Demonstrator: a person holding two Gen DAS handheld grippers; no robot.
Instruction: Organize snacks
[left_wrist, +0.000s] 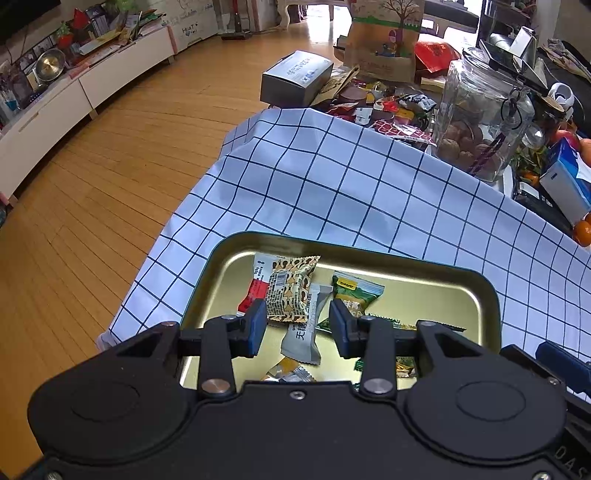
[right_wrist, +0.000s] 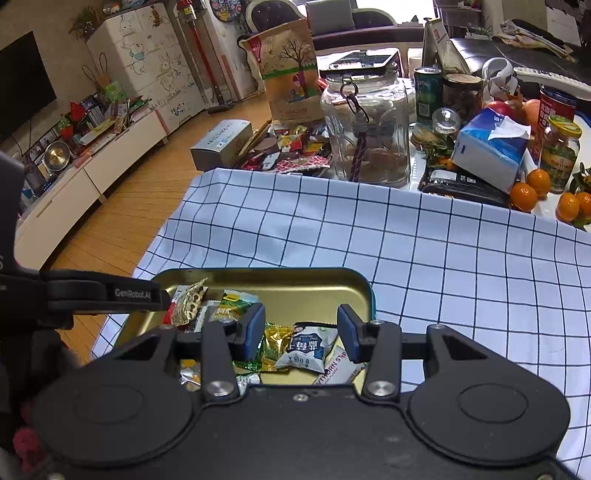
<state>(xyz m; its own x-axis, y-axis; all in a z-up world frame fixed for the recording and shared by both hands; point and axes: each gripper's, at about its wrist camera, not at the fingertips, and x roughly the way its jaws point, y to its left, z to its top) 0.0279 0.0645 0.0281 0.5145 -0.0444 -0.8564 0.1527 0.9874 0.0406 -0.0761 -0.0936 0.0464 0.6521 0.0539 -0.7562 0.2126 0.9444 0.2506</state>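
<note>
A gold tin tray (left_wrist: 487, 295) sits on the blue-checked tablecloth (left_wrist: 332, 192) and holds several snack packets. My left gripper (left_wrist: 298, 319) hovers open over it. Below its pads lie a brown patterned packet (left_wrist: 291, 288) and a grey-white packet (left_wrist: 304, 334), neither of them gripped. A green packet (left_wrist: 354, 295) lies to the right. Over the tray's near right part (right_wrist: 354, 284), my right gripper (right_wrist: 301, 328) is open above a blue-white packet (right_wrist: 308, 349) and a green-gold one (right_wrist: 275, 345). One finger of the left gripper (right_wrist: 110, 293) reaches in from the left.
At the cloth's far edge stand a glass jar (right_wrist: 369, 125), a pile of loose snacks (right_wrist: 291, 151) and a grey box (right_wrist: 221, 142). A tissue pack (right_wrist: 491, 147) and oranges (right_wrist: 532, 188) are at the right. The table's left edge drops to wooden floor (left_wrist: 110, 184).
</note>
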